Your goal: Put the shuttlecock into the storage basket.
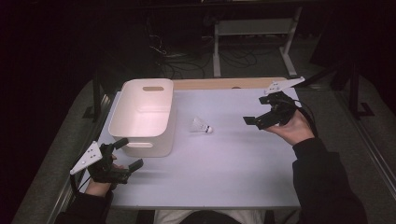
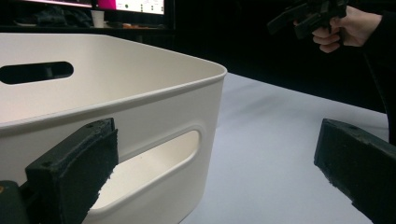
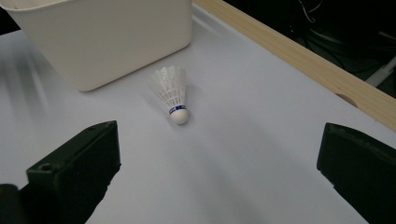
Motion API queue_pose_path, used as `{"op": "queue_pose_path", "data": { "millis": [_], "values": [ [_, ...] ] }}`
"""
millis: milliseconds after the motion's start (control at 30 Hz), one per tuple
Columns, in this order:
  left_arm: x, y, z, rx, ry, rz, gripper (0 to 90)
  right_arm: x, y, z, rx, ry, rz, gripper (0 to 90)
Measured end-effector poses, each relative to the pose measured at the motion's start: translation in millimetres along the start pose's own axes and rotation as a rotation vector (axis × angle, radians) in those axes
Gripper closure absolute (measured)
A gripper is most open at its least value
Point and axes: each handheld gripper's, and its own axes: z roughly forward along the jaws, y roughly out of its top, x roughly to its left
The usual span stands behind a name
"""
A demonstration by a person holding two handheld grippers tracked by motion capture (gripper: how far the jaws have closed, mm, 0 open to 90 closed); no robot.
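Observation:
A white feathered shuttlecock [image 1: 201, 126] [image 3: 172, 93] with a blue band lies on its side on the white table [image 1: 224, 163], just right of a white plastic bin [image 1: 144, 116] [image 2: 140, 93] [image 3: 102, 37]. My right gripper [image 1: 256, 110] [image 3: 219, 158] hovers open to the shuttlecock's right, pointing at it with nothing between its jaws. My left gripper [image 1: 128, 154] [image 2: 215, 158] sits open near the table's front left, close to the bin's near handle slot and apart from it. The right gripper [image 2: 303, 14] and its hand appear far off in the left gripper view.
The bin looks empty and has handle slots in its end walls. A wooden strip [image 1: 224, 83] [image 3: 299, 56] runs along the table's far edge. Beyond it are a white metal frame [image 1: 254, 42] and cables on the dark floor.

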Motion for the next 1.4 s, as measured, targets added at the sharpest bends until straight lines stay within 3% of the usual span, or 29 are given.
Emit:
{"op": "queue_pose_path", "data": {
  "millis": [333, 467, 733, 1100, 1400],
  "values": [
    [0.1, 0.0, -0.1, -0.001, 0.000, 0.000, 0.0, 1.3, 11.3, 14.0, 0.036, 0.031, -0.016, 0.0],
    [-0.1, -0.1, -0.5, -0.002, 0.000, 0.000, 0.0, 3.0, 24.4, 28.4, 0.065, 0.057, -0.034, 0.0],
    [0.0, -0.1, -0.5, -0.002, 0.000, 0.000, 0.0, 2.3, 32.1, 38.0, 0.068, 0.079, -0.033, 0.0],
    [-0.5, -0.1, -1.1, -0.003, 0.002, 0.000, 0.0, -7.1, 34.4, 52.4, 0.100, 0.082, -0.022, 0.0],
    [-0.6, -0.4, -2.8, -0.004, 0.006, -0.001, 0.0, -7.5, 44.8, 70.5, 0.149, 0.094, -0.054, 0.0]
  ]
}}
